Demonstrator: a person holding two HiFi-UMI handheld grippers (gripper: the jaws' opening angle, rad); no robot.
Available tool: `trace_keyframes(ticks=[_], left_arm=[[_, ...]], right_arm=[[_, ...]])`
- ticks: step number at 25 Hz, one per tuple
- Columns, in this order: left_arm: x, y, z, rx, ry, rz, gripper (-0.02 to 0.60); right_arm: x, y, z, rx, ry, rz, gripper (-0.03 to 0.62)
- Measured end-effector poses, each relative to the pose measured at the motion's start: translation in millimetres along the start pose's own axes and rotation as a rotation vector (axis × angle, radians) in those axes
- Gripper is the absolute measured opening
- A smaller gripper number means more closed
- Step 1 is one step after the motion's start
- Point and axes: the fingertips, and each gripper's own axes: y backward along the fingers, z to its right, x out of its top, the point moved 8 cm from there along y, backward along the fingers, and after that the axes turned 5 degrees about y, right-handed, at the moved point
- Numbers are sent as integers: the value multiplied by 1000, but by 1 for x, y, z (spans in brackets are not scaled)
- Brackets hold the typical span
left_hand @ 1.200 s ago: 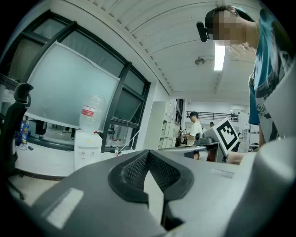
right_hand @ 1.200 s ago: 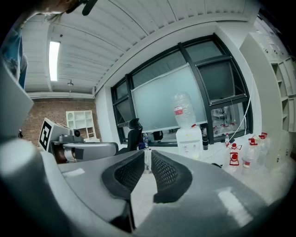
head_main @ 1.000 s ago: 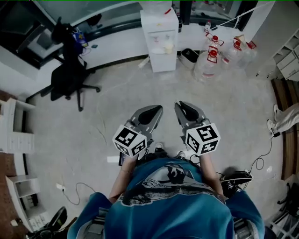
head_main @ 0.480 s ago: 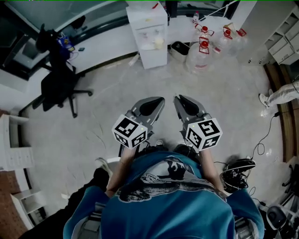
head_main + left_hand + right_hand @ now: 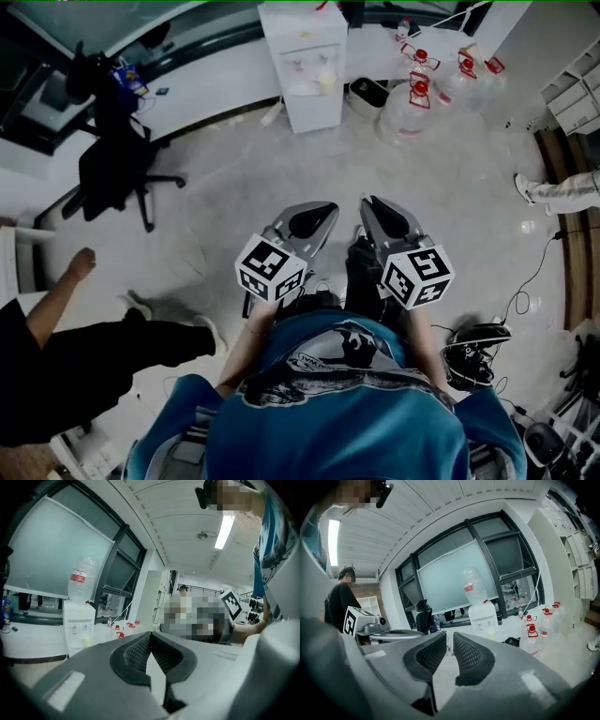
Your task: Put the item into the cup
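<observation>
No cup and no item for it shows in any view. I hold both grippers side by side in front of my chest, above a pale floor. In the head view my left gripper [image 5: 314,217] points forward, with its marker cube [image 5: 270,270] nearest me. In its own view the left gripper [image 5: 151,634] has its pad tips touching, with nothing between them. My right gripper [image 5: 389,214] lies next to it. In the right gripper view a narrow gap shows between the pads of the right gripper [image 5: 450,637], and nothing is in that gap.
A white water dispenser [image 5: 305,56] stands ahead, with several large water bottles [image 5: 417,94] to its right. A black office chair [image 5: 112,164] stands by the desk on the left. A person in black [image 5: 84,347] strides in at the lower left. Cables and dark gear [image 5: 473,352] lie at the right.
A person in black has walked into view at the lower left. Both grippers stay side by side with jaws unchanged; the head view has shifted slightly.
</observation>
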Motion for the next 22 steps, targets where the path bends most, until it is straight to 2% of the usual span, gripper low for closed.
trace_keyframes(ticks=[8,16,22], left_arm=[[9,-46,-54,98,45,37,6],[72,-122,-130,202,56,97,7],[92,-175,-163,270,31,50,11]], right_arm=[[14,-64,64,81,6,-31,46],[71,-151,153,176,25,-52,46],[88,-202,208,242,4,-75,46]])
